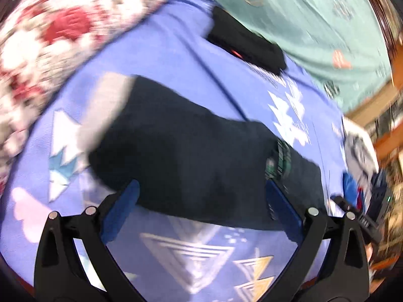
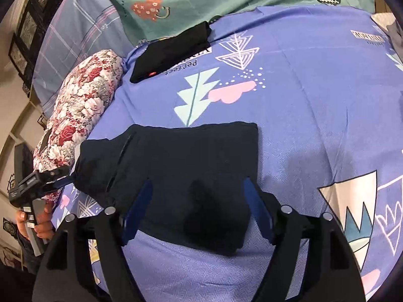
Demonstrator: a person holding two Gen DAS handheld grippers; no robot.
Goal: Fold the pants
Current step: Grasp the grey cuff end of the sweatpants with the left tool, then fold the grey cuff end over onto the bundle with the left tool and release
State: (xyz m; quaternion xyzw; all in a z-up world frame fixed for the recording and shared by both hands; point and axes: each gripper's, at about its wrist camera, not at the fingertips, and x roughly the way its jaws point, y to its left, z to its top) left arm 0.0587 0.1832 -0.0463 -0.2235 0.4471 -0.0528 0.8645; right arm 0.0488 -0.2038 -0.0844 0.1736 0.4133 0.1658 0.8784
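The dark navy pants (image 2: 176,161) lie folded into a compact block on the purple patterned bedspread (image 2: 302,95). My right gripper (image 2: 197,201) is open, its blue pads (image 2: 137,211) apart above the near part of the pants, where the cloth bunches into a dark lump. In the blurred left wrist view the same pants (image 1: 189,151) run across the middle, with a green plaid lining showing at their right end. My left gripper (image 1: 201,198) hangs open over their near edge with nothing pinched. It also shows at the left of the right wrist view, held in a hand (image 2: 41,220).
A second black folded garment (image 2: 173,52) lies at the far side of the bedspread. A floral pillow (image 2: 83,115) runs along the left edge, with a green heart-print sheet (image 2: 226,0) behind. Wooden furniture (image 1: 388,115) shows at the right in the left wrist view.
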